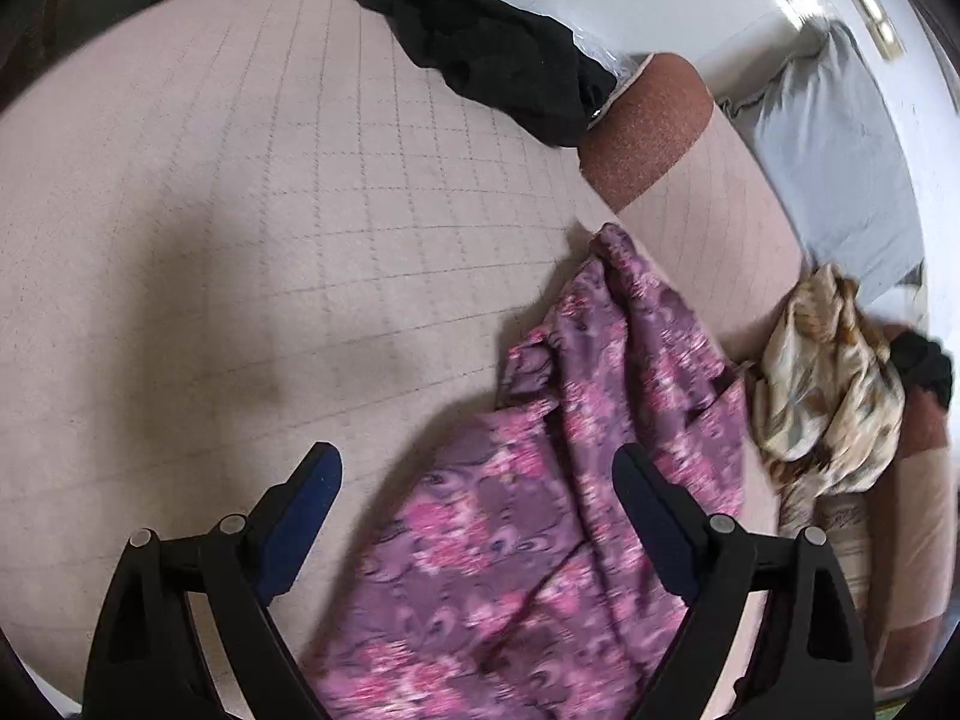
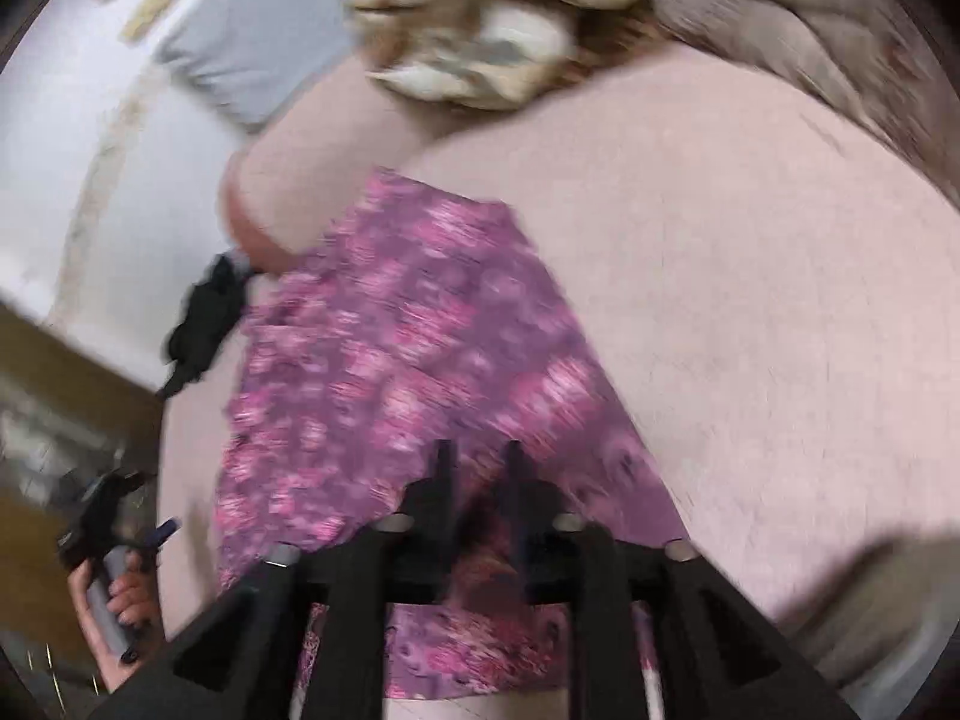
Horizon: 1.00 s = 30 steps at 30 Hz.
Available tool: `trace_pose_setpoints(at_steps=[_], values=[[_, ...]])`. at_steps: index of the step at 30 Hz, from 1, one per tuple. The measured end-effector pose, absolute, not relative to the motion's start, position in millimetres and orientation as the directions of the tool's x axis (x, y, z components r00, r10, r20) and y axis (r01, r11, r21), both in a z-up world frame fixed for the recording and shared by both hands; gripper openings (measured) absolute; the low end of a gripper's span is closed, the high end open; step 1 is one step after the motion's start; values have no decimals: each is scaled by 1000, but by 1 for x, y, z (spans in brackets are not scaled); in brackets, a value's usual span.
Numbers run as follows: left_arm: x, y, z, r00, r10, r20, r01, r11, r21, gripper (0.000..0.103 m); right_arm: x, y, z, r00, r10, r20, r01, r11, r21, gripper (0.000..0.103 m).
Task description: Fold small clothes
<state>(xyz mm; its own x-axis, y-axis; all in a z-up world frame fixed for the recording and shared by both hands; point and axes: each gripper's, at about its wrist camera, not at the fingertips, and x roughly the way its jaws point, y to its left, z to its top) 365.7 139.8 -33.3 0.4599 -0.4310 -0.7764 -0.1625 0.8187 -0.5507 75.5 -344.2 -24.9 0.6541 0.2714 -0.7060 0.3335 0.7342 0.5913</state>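
A purple and pink floral garment (image 1: 576, 480) lies rumpled on the pink quilted bed cover (image 1: 240, 240), at the lower right of the left wrist view. My left gripper (image 1: 477, 480) is open above its near edge, holding nothing. In the blurred right wrist view the same garment (image 2: 408, 348) stretches away from my right gripper (image 2: 480, 456), whose fingers are close together and pinch the garment's near edge. The left gripper (image 2: 114, 516) also shows there, hand-held at the lower left.
A black garment (image 1: 480, 42) lies at the far edge of the bed. A cream and brown patterned cloth (image 1: 828, 384) is bunched at the right, next to a grey pillow (image 1: 840, 150). A brown bolster (image 1: 648, 126) lies behind the floral garment.
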Motion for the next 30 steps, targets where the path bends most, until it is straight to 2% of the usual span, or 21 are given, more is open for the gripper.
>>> trace_pose_setpoints(at_steps=[1, 3, 5, 8, 12, 14, 15, 17, 18, 21, 25, 27, 28, 30], values=[[372, 136, -35, 446, -464, -765, -167, 797, -581, 91, 96, -337, -15, 650, 325, -687, 251, 761, 598, 67], [386, 125, -37, 417, -520, -745, -158, 766, -623, 90, 142, -316, 5, 615, 437, -656, 81, 793, 604, 68], [408, 113, -40, 394, -538, -745, -181, 749, -637, 82, 200, -290, 24, 577, 528, -624, -77, 795, 602, 68], [450, 96, -52, 385, -551, -740, -184, 740, -647, 75, 282, -257, 39, 501, 633, -590, -225, 754, 617, 68], [471, 84, -84, 347, -535, -771, -243, 742, -624, 71, 389, -216, 16, 384, 644, -662, -247, 762, 598, 68], [472, 79, -91, 350, -538, -767, -224, 747, -626, 59, 432, -194, 2, 350, 605, -716, -266, 797, 543, 67], [472, 75, -94, 352, -521, -777, -216, 763, -609, 58, 453, -181, -4, 331, 586, -740, -292, 809, 510, 66], [473, 66, -99, 351, -493, -796, -184, 797, -575, 42, 490, -157, -18, 304, 530, -792, -318, 840, 440, 65], [475, 64, -100, 352, -472, -808, -177, 815, -552, 39, 502, -149, -24, 300, 504, -810, -315, 854, 415, 65], [482, 70, -102, 355, -489, -797, -180, 801, -572, 18, 534, -112, -46, 261, 425, -867, -337, 882, 330, 64], [479, 76, -109, 341, -533, -774, -177, 772, -610, 10, 550, -66, -80, 248, 182, -952, -389, 918, 74, 63], [479, 80, -106, 345, -543, -765, -180, 762, -622, 10, 554, -63, -94, 238, 55, -970, -381, 924, -42, 39], [478, 83, -103, 353, -551, -756, -187, 751, -634, 9, 554, -67, -94, 244, 31, -969, -376, 924, -64, 20], [476, 87, -98, 364, -550, -752, -183, 749, -636, 9, 555, -80, -85, 247, 47, -968, -361, 931, -47, 11]])
